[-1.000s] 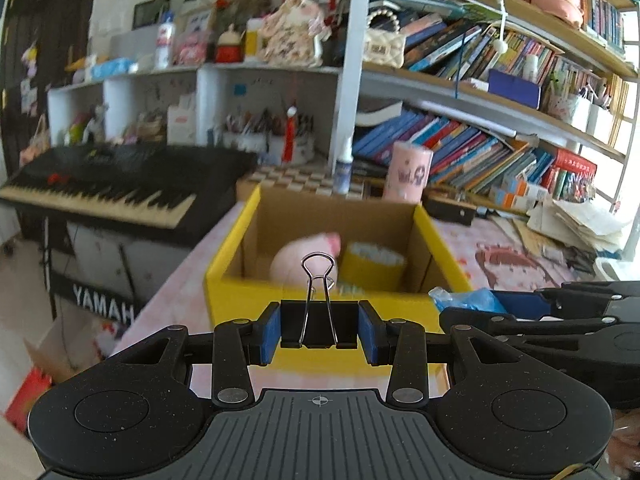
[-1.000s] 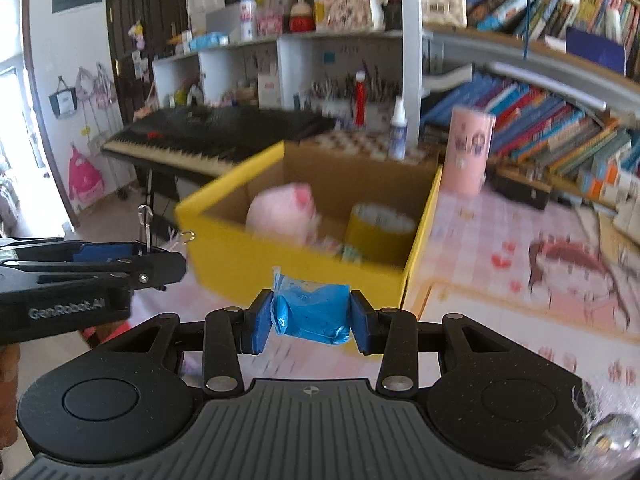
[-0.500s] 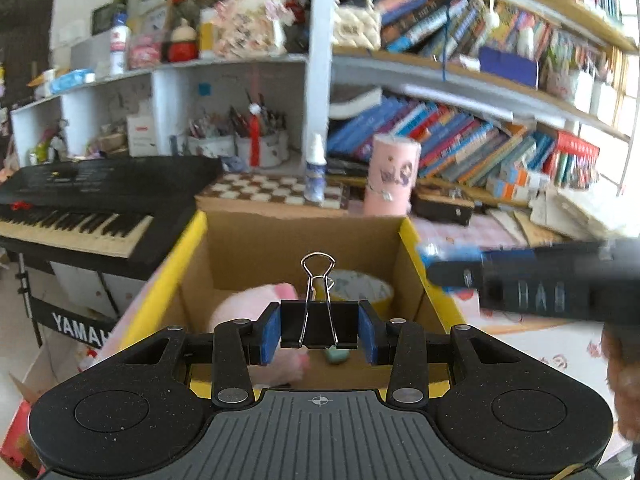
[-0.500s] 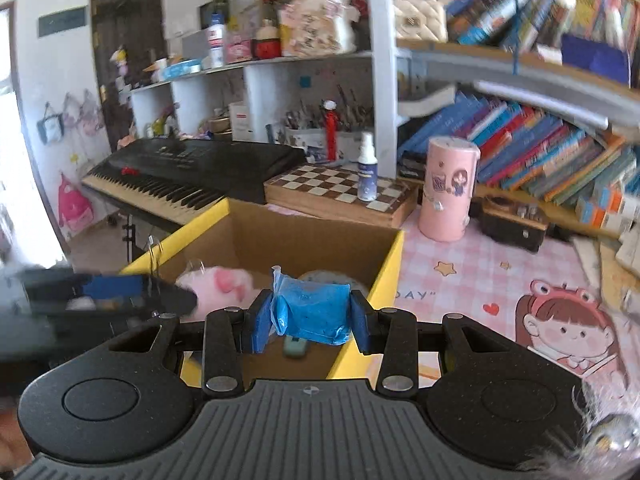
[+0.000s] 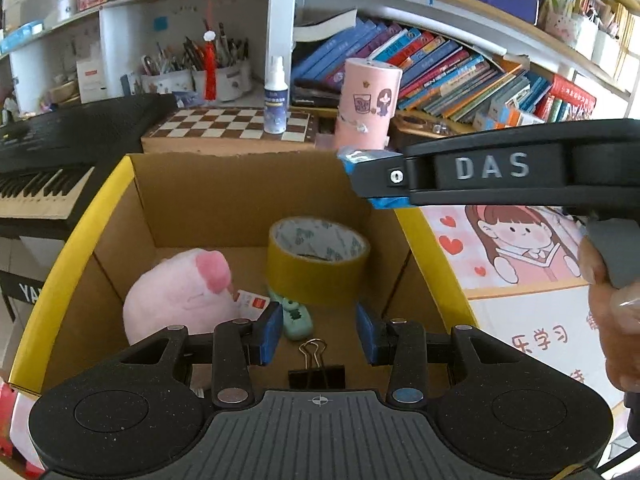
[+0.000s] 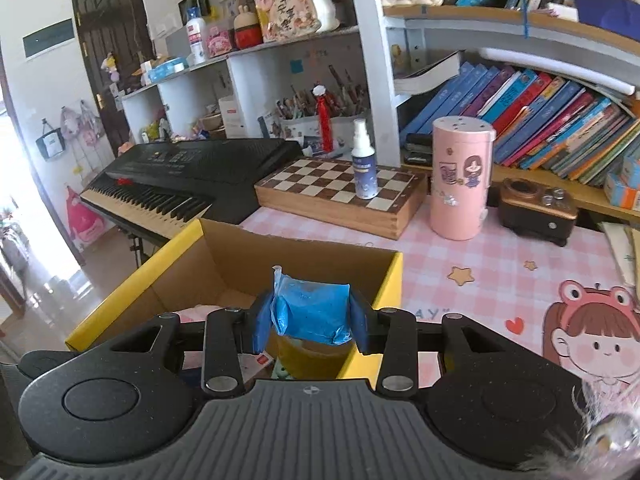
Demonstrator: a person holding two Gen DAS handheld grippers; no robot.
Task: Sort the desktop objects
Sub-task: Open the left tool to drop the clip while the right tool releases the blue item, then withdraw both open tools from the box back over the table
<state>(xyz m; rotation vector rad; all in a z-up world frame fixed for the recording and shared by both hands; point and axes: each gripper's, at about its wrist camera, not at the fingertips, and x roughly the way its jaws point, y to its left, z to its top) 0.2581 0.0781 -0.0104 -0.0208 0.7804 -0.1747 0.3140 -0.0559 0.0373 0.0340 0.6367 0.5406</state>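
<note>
Over a yellow-rimmed cardboard box (image 5: 72,256), the left gripper (image 5: 318,334) is standing open and empty, its blue pads clear of the black binder clip (image 5: 316,372) lying on the box floor beneath. To its left a soft pink plush toy (image 5: 180,292) is slumping; behind, a glossy yellow tape roll (image 5: 318,260) is sitting upright beside a small mint-green stapler-like item (image 5: 296,318). To the right, the right gripper (image 6: 310,318) is squeezing a crinkly blue plastic packet (image 6: 312,312) above the box's right-hand wall (image 6: 394,280). The risk: released here, the light, slippery packet is likely to catch the rim and slide onto the pink checked desk mat (image 6: 500,264); the two tools are also crowding one opening.
</note>
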